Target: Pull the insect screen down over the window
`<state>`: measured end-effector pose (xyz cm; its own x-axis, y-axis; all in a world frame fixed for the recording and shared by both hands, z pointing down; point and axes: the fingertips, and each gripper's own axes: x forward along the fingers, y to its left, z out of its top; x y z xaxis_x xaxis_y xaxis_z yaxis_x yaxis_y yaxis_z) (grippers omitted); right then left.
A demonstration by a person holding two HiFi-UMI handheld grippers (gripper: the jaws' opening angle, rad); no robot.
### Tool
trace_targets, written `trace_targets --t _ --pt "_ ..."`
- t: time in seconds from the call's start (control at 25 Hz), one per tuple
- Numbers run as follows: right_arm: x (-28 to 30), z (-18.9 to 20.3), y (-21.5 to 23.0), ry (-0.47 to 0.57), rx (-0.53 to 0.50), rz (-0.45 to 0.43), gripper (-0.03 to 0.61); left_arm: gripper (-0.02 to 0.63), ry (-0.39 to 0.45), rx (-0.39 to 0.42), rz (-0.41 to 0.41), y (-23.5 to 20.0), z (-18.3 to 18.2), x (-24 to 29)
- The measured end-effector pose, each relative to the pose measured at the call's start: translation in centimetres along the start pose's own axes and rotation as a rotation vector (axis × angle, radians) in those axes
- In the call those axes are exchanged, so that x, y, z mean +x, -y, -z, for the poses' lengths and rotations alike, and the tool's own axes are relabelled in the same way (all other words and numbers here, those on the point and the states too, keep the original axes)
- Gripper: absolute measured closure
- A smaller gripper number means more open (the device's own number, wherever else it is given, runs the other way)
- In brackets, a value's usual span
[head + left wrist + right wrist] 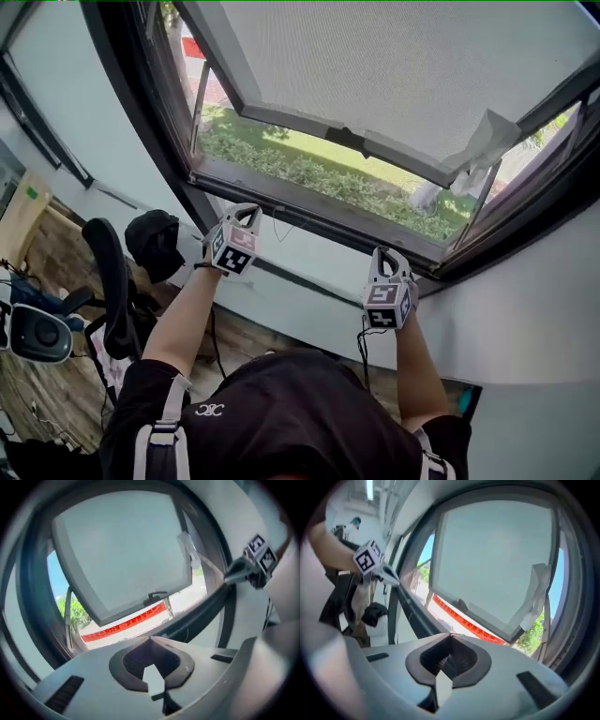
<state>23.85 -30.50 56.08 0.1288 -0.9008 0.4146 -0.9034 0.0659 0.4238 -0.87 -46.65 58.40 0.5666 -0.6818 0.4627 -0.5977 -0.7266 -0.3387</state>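
insect screen (394, 75) sits up in the opening, well above the window sill (319, 223); its lower bar does not reach the sill.

- nearest the camera: the person's two bare forearms (183, 314), raised toward the sill.
- left claw (251, 214): just below the left part of the sill, tips pressed together, nothing between them.
- right claw (389, 255): just below the sill further right, also pinched closed and empty.
- whether either tip touches the sill is not clear.
- down and left of the sill: a black office chair (108, 272).
- above the sill: an open gap shows a green hedge (309, 173) and lawn (309, 145) outside.
- over that gap: the screen's dark lower bar carries a small black handle (349, 141) near its middle.
- white crumpled film (483, 150) hangs at the screen's lower right corner.
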Motion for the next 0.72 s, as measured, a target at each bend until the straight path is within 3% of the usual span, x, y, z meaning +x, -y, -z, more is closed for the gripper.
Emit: trace_targets --t 0.12,0.28,0.36,0.48,0.72 --pt "-2.0 -5.4 -2.0 0.231 0.158 -0.061 0.572 0.600 0.144 -0.225 -0.028 1.0 -3.0 -4.4" --pt "-4.5 -10.5 -3.5 0.435 0.346 -0.116 0.572 0.601 0.261 -0.345 -0.099 1.7 -4.9 -9.9" --pt "-5.2 -11.4 -4.3 0.478 0.398 -0.142 0.574 0.601 0.282 -0.353 -0.132 2.5 -5.1 -11.9" --pt "-4.8 -11.0 -5.6 0.470 0.409 -0.173 0.574 0.600 0.277 -0.293 -0.178 3.9 -4.9 -13.6" --pt "-4.2 -10.5 -7.1 0.426 0.389 -0.208 0.575 0.601 0.271 -0.307 -0.172 5.9 -4.7 -15.1"
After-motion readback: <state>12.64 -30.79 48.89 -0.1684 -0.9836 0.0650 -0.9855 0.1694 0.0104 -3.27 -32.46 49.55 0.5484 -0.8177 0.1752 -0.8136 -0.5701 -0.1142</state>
